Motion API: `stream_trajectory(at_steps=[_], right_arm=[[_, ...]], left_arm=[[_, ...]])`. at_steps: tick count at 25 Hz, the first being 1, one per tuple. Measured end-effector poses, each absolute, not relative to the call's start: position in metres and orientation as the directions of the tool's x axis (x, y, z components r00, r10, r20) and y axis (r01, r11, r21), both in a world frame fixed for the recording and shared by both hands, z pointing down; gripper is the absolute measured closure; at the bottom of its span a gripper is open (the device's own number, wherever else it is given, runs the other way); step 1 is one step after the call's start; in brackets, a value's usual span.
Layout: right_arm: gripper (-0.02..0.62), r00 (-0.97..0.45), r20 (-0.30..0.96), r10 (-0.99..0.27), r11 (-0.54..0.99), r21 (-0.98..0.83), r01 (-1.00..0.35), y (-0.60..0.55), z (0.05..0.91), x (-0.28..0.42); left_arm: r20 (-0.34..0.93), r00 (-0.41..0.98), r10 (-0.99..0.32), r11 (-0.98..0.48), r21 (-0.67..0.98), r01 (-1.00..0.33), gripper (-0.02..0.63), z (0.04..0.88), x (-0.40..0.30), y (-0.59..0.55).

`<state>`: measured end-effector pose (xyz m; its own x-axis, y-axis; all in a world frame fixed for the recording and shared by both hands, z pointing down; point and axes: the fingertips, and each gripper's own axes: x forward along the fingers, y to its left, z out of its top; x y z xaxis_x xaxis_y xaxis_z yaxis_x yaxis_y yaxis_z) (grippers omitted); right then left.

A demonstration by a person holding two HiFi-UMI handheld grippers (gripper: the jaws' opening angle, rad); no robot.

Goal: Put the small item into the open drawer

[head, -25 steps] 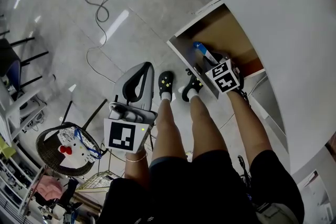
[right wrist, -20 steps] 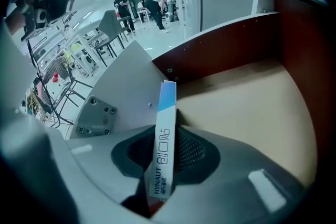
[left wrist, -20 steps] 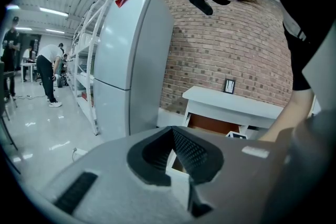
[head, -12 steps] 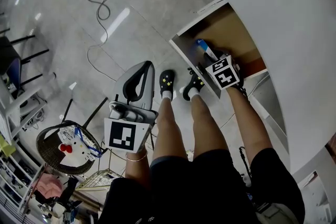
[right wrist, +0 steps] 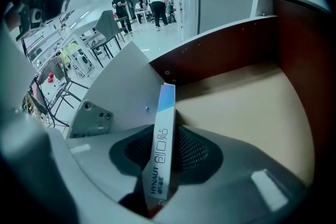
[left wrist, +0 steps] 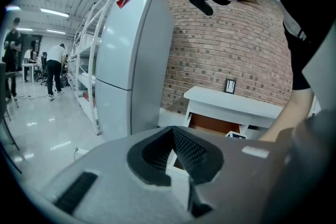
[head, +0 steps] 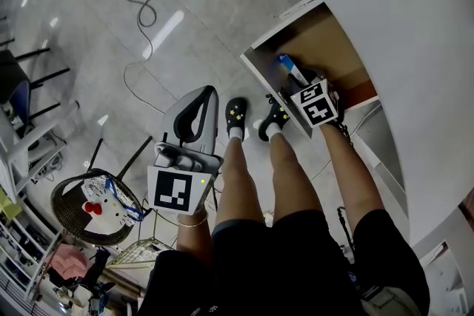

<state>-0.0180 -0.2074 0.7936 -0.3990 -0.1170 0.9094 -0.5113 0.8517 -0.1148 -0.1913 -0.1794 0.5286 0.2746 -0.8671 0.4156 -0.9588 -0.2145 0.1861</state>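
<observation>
Left tongs point(left wrist: 172, 131): tips together with nothing between them, held low beside the person's left thigh, well apart from the drawer.
Right tongs point(right wrist: 165, 136): reach steeply down into the drawer. The jaws have just been opening and now stand wide, with the box between them but not clamped.
Box point(right wrist: 163, 149): thin and white with a blue end, it stands on edge between the right tongs' pads, tilted slightly. The blue end pokes out past the tips. Whether it touches the drawer bottom cannot be told.
Drawer point(head: 329, 37): pulled out from under the desk, with a tan bottom, dark brown inner walls and a white front panel. The box sits near the front panel, at the side towards the person's feet.
Desk point(head: 415, 48): white, its top overhangs the back part of the drawer.
Floor point(head: 89, 48): grey and glossy. A white cable point(head: 144, 11) snakes across it, well apart from the drawer.
Shoes point(head: 235, 115): black, planted just beside the drawer front.
Left gripper view: a grey fridge point(left wrist: 131, 60) stands against a brick wall point(left wrist: 226, 50), with the desk and open drawer beyond the tongs.
</observation>
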Motion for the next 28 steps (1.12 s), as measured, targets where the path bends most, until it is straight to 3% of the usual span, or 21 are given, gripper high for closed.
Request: stream_trajectory(at_steps=[21, 25, 28], right_arm=[[0.464, -0.499, 0.828, -0.256, 0.813, -0.095, -0.574, -0.221, 0.734, -0.034], [0.484, -0.505, 0.81, -0.299, 0.797, -0.079, -0.598, -0.223, 0.721, -0.035], [0.555, -0.499, 0.795, -0.346, 0.779, -0.054, -0.625, -0.224, 0.71, -0.034]], left_arm=[[0.392, 0.301, -0.869, -0.255, 0.167, -0.952, 0.612, 0.508, -0.188, -0.177], [0.388, 0.312, -0.867, -0.269, 0.163, -0.949, 0.612, 0.503, -0.186, -0.175], [0.392, 0.321, -0.862, -0.279, 0.162, -0.946, 0.612, 0.501, -0.186, -0.174]])
